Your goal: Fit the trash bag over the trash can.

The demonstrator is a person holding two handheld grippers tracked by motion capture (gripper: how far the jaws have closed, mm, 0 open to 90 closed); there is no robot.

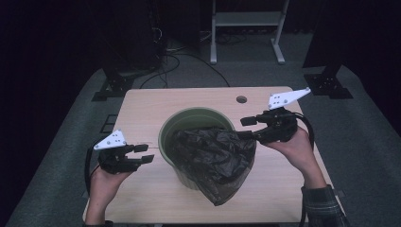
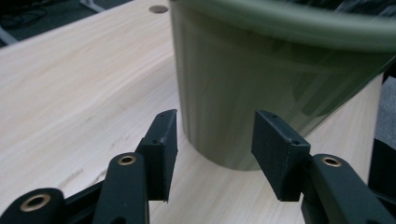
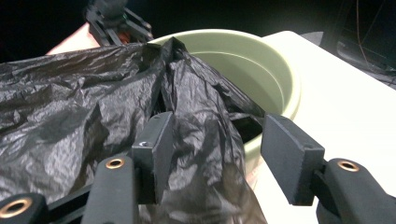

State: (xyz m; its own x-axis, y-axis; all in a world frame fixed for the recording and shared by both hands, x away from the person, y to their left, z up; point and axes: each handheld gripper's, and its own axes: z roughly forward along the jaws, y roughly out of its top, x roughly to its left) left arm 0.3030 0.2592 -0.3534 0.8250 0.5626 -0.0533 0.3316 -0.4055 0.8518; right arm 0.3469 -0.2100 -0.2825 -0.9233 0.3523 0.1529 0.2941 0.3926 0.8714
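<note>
High view: a green bin (image 1: 176,128) stands near the middle of a wooden table (image 1: 142,109). A black bag (image 1: 215,158) lies crumpled over the bin's near-right rim, part inside, part hanging down the outer wall toward the table's front edge. The left gripper (image 1: 147,153) hovers just left of the bin, apart from it, jaws parted with nothing between them. The right gripper (image 1: 246,128) sits at the bin's right rim, at the bag's upper edge; whether it pinches the film cannot be told from here.

Left gripper view: the left gripper (image 2: 214,154) points at the bin's wall (image 2: 261,88), which stands close ahead but not touching. The jaws stand partly apart, empty. The table (image 2: 70,93) shows bare to the left.

Right gripper view: the right gripper (image 3: 215,156) has its jaws apart. A fold of bag (image 3: 84,121) runs between them, lying against the left pad; the right pad stands clear of it, so there is no clamp on the film. The bin's rim (image 3: 280,70) and pale inside show beyond, with the bag draped over the near edge. The left gripper (image 3: 116,18) appears far off behind the bin.
</note>
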